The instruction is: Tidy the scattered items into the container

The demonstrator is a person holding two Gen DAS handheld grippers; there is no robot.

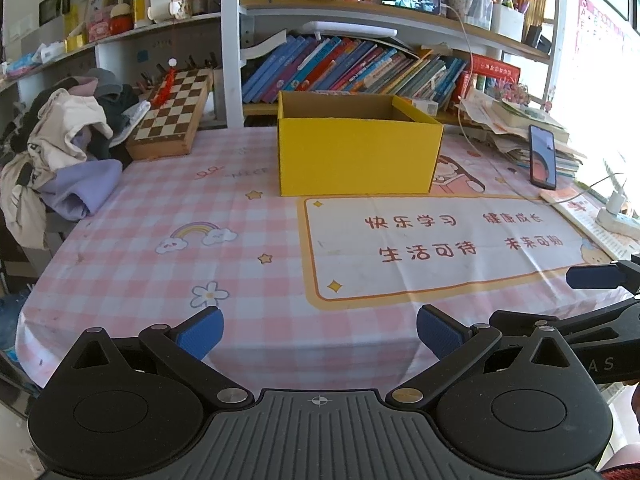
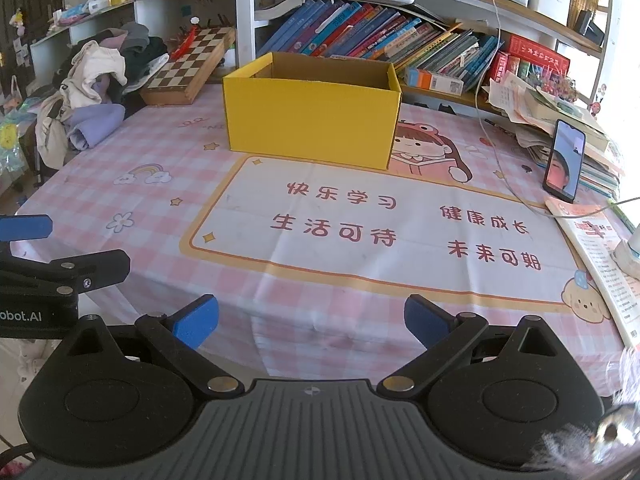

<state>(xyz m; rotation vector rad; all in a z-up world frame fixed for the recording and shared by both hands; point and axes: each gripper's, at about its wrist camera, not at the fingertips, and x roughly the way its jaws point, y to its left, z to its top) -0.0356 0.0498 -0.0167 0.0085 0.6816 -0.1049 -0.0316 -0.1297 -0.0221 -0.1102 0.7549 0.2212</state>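
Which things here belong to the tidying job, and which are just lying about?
Job: yellow box, left gripper and right gripper, both open and empty.
Lying about: chessboard, clothes pile, phone, booklet, leaning books.

The yellow box (image 1: pixel 356 156) hid its own floor behind the near wall, so any contents could not be seen. The right claw (image 1: pixel 596 276) was cut off by the frame edge. Book spines (image 2: pixel 360 36) were too small to read.
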